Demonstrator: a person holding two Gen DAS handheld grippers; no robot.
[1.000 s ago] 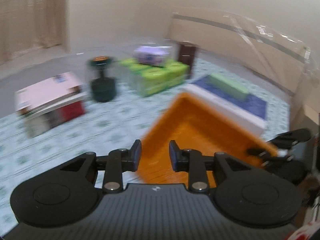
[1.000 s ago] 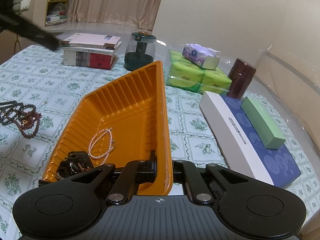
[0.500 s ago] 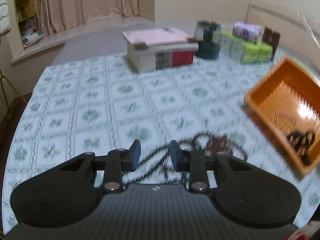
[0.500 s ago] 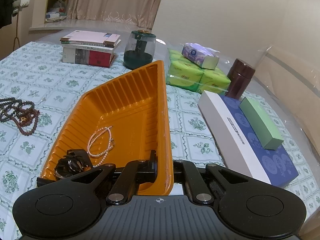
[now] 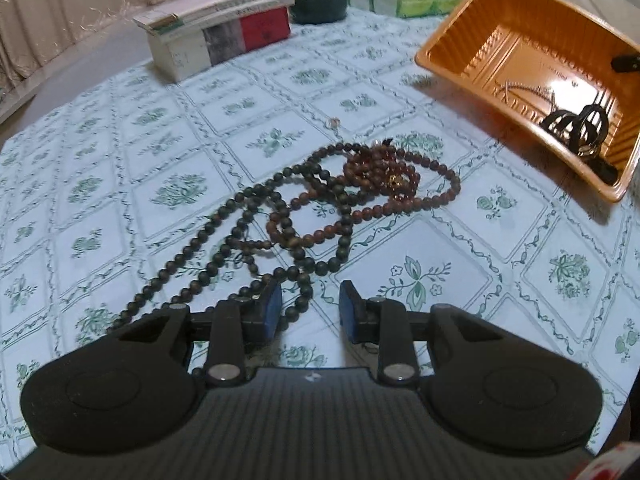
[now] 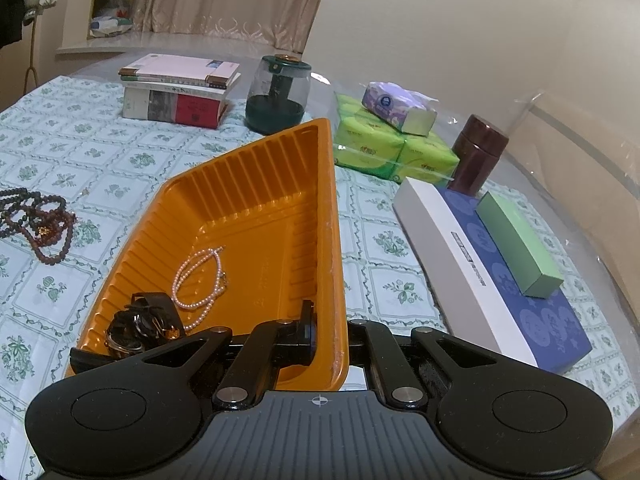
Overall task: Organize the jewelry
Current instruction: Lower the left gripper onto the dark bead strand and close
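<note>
Pinching tray (image 6: 336, 240) rim, R claw (image 6: 330, 336), L claw (image 5: 310, 304) ajar

Bead necklaces (image 5: 340, 196) on tablecloth (image 5: 120, 184), tray (image 5: 444, 64) to their right

The left wrist view looks steeply down, close over the beads (image 5: 340, 196) on the bench (image 5: 120, 152). The right wrist view looks along the orange tray (image 6: 256, 208), whose rim it nearly touches. Both views share beads, tray and books (image 6: 180, 92).
</note>
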